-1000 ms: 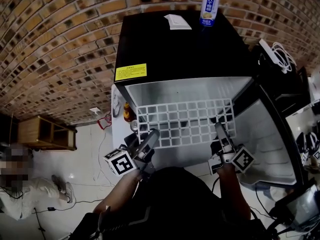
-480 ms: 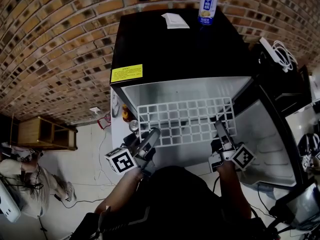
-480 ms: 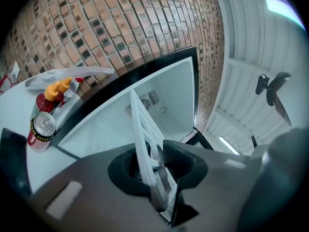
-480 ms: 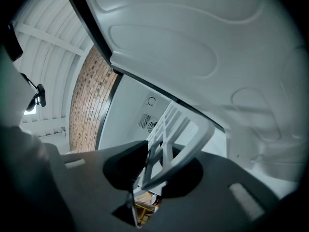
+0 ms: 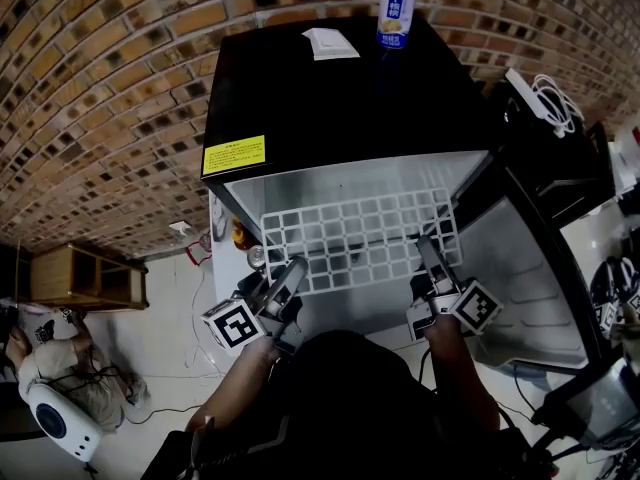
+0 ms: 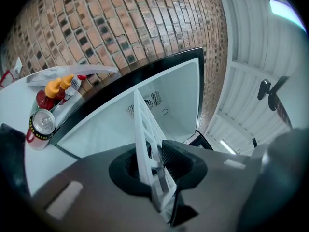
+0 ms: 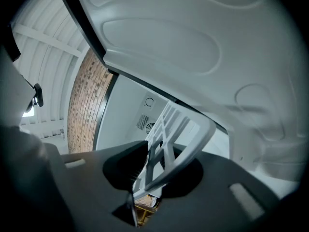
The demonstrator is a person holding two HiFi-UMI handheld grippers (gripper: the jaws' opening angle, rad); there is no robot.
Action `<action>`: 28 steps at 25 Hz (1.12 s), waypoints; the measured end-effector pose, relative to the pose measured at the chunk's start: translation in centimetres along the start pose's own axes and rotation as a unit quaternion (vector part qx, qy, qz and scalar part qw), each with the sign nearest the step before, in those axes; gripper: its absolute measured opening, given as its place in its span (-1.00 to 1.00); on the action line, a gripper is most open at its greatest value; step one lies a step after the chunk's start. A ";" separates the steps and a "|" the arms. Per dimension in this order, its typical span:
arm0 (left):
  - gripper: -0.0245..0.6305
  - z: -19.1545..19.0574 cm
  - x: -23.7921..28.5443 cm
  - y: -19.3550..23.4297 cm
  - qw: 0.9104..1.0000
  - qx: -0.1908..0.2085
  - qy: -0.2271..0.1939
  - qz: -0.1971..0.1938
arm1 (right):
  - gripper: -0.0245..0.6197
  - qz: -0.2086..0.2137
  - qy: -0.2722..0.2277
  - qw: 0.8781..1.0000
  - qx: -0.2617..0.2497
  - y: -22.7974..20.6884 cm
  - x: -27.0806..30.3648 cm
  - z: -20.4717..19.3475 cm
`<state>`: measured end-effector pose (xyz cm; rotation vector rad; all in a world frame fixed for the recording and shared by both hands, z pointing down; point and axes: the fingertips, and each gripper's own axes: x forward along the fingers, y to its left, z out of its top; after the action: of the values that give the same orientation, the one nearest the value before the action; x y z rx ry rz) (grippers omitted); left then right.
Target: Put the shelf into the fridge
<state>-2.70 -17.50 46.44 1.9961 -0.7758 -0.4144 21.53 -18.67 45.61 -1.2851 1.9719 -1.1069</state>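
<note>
Brick wall (image 5: 100, 68) is seen behind the fridge (image 5: 340, 98). The left gripper (image 5: 293, 268) has just been squeezed tighter on the near edge of the white shelf (image 5: 360, 238). The right gripper (image 5: 425, 250) is clamped on that edge too. The shelf is held flat at the fridge's open front and has hardly been pushed in, so a firmer hold seems to be taken first. The door (image 5: 530, 268) is swung open at the fridge's right. Bottles (image 6: 54, 88) are kept at its left, and a tall can (image 5: 396, 10) is left on top. Nothing is seen in the way.
</note>
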 end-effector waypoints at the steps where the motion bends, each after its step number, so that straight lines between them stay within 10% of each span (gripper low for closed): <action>1: -0.73 0.0 0.0 0.0 1.000 0.001 0.001 0.000 | -0.65 0.000 0.000 1.000 -0.001 0.0 0.0 0.0; 28: -0.71 1.9 1.5 0.6 1.000 0.010 -0.018 0.020 | -0.62 -0.029 -0.024 0.999 -0.012 -0.3 2.1 1.1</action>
<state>-2.87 -19.90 45.97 1.9931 -0.8455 -0.4221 21.70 -21.00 45.32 -1.3756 1.9285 -1.0721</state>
